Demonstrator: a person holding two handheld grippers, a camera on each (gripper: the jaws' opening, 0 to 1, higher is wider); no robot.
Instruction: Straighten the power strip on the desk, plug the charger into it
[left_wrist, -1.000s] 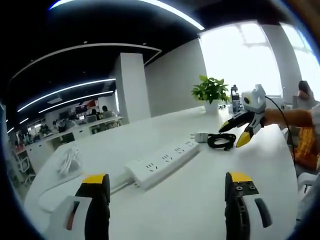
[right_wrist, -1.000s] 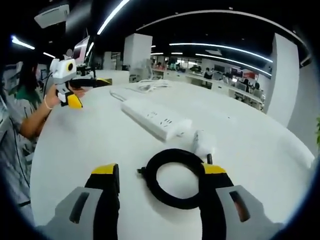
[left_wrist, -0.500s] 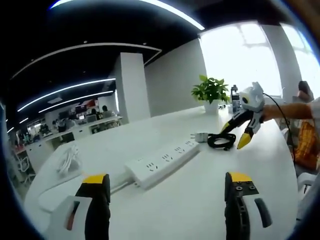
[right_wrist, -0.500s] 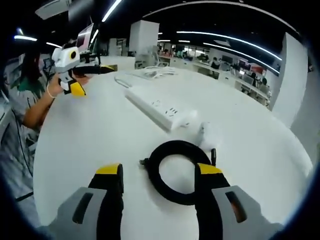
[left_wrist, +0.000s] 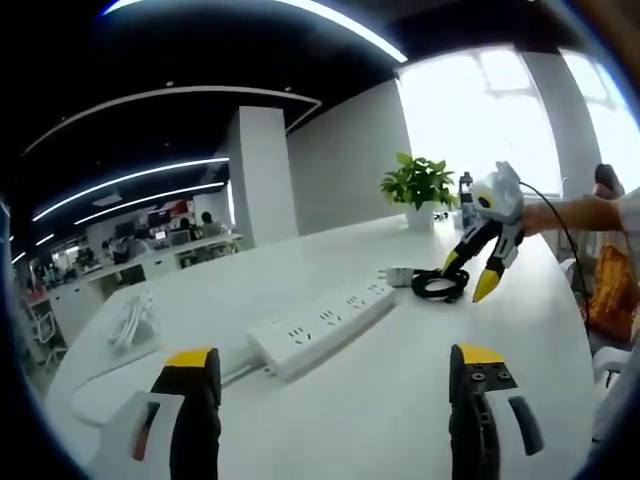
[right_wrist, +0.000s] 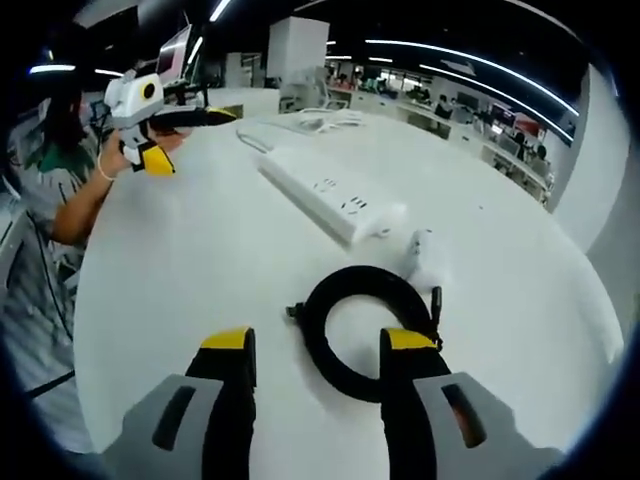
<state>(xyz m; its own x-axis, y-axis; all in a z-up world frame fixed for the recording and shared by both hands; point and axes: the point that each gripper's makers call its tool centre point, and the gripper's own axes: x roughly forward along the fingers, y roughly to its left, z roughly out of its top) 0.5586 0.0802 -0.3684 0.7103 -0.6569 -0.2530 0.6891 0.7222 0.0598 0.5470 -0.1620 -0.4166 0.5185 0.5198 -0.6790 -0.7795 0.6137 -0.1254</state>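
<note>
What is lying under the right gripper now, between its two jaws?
Under the right gripper lies the coiled black cable on the white desk, the white charger just beyond it. The near edge of the coil is covered by one jaw.

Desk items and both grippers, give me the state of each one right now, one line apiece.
Power strip: flat on the desk, nothing plugged into its visible sockets.
Charger: lying unplugged beside the strip's end.
Black cable: coiled in a loop on the desk.
Right gripper: open, jaws straddling the near side of the coil.
Left gripper: open, holding nothing.
Desk: white.
</note>
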